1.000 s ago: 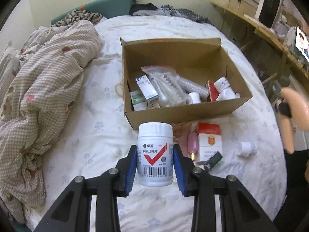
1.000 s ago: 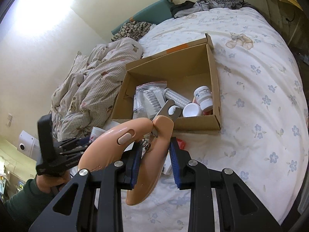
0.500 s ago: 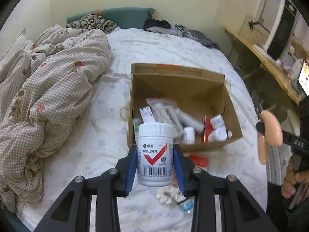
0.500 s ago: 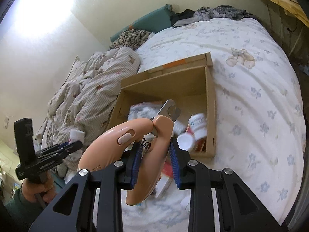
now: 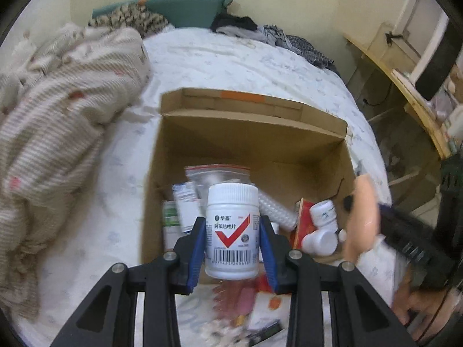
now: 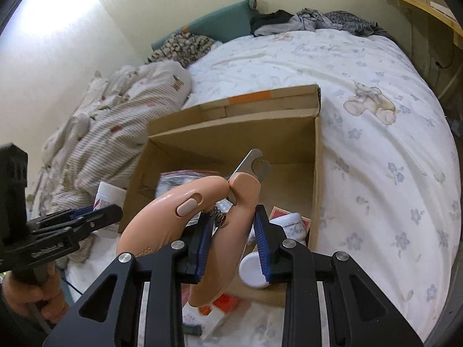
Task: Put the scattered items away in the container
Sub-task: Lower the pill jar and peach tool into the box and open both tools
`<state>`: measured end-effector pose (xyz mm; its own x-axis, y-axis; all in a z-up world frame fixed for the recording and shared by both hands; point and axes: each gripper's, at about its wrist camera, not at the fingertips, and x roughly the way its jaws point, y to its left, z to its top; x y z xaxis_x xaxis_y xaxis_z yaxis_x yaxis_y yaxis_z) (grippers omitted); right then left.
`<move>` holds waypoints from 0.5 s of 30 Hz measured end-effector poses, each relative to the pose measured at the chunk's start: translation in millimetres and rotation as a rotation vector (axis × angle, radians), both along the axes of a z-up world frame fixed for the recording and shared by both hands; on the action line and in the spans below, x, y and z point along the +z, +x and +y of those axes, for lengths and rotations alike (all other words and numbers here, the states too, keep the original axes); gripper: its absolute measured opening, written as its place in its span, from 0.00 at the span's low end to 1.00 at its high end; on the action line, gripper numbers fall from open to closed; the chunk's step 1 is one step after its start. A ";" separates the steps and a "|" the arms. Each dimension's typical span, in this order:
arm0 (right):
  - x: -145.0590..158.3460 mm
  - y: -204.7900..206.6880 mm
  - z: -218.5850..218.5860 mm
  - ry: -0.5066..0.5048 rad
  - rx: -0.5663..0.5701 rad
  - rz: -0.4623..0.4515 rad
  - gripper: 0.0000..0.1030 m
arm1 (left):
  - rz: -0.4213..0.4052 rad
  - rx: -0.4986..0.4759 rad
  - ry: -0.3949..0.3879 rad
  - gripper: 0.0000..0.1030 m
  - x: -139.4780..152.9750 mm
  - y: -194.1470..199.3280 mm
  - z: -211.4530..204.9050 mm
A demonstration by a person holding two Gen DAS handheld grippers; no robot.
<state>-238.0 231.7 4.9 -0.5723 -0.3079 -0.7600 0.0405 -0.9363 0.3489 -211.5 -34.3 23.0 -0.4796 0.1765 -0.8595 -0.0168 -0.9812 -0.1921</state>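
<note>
My left gripper (image 5: 232, 248) is shut on a white pill bottle (image 5: 231, 231) with a red tick label, held upright over the near edge of the open cardboard box (image 5: 254, 133). My right gripper (image 6: 233, 245) is shut on peach-handled nail clippers (image 6: 214, 217), their metal head (image 6: 254, 165) out over the cardboard box (image 6: 231, 133). Those nail clippers (image 5: 361, 219) show at the box's right side in the left wrist view. Inside the box lie a zip bag (image 5: 220, 173), small medicine cartons (image 5: 183, 202) and white bottles (image 5: 321, 225).
Loose items stay on the white bedsheet before the box: a red and white carton (image 6: 214, 312) and blurred pink objects (image 5: 240, 303). A rumpled checked quilt (image 5: 66, 101) fills the left. Clothes (image 6: 312, 18) lie at the head of the bed. A wooden desk (image 5: 405, 81) stands right.
Both grippers have moved forward toward the box, which now looks larger and closer. The bottle is over the box's near wall, and the clippers reach over its opening.
</note>
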 end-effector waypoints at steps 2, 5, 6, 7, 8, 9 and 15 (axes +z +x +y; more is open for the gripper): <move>-9.0 -7.2 -6.9 0.067 0.003 -0.026 0.30 | -0.016 0.005 -0.002 0.35 -9.7 -10.9 4.9; -18.5 -13.5 -10.7 0.099 0.008 -0.058 0.31 | -0.040 0.012 -0.018 0.35 -22.5 -30.1 13.5; -20.8 -15.4 -10.9 0.099 0.009 -0.067 0.31 | -0.047 0.013 -0.016 0.35 -25.4 -37.7 16.4; -21.9 -16.6 -9.7 0.081 0.006 -0.074 0.31 | -0.055 0.015 -0.013 0.35 -28.6 -46.3 19.8; -22.8 -17.8 -8.4 0.060 0.004 -0.081 0.31 | -0.062 0.010 -0.016 0.35 -31.2 -54.3 24.1; -24.2 -19.2 -7.9 0.044 0.003 -0.092 0.31 | -0.069 0.002 -0.021 0.35 -33.6 -62.0 28.8; -32.9 -23.3 -4.9 0.047 -0.016 -0.145 0.32 | -0.104 -0.074 -0.083 0.35 -49.6 -90.4 66.3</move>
